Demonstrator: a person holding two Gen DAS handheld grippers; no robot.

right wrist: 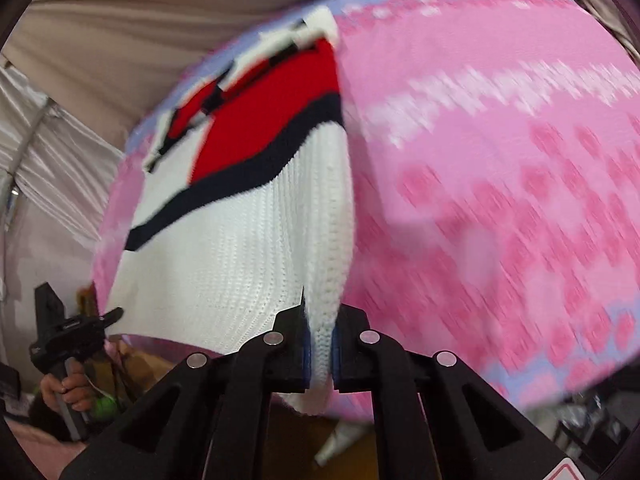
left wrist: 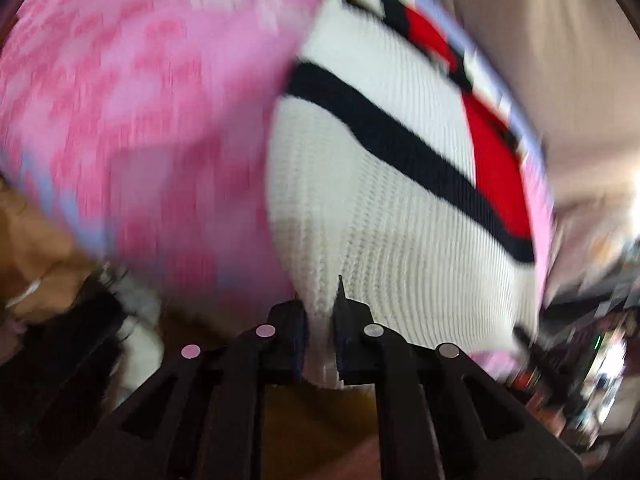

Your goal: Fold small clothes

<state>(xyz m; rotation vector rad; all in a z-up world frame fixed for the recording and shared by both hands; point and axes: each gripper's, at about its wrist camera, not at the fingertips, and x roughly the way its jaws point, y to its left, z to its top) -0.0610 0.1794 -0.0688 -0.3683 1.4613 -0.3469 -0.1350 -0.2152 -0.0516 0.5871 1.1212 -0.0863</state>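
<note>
A small white knit sweater (left wrist: 384,216) with a black stripe and red panels lies on a pink patterned cloth (left wrist: 132,120). My left gripper (left wrist: 321,312) is shut on the sweater's near white edge. In the right wrist view the same sweater (right wrist: 224,248) lies on the pink cloth (right wrist: 500,200), and my right gripper (right wrist: 320,332) is shut on a folded white edge of it. Both views are motion-blurred. The other gripper (right wrist: 72,328) shows at the lower left of the right wrist view, held in a hand.
Beige draped fabric (right wrist: 120,40) hangs behind the pink cloth. A brown surface (left wrist: 312,432) lies below the left gripper. Dark and white clutter (left wrist: 100,340) sits at the left, and blurred items (left wrist: 600,360) at the far right.
</note>
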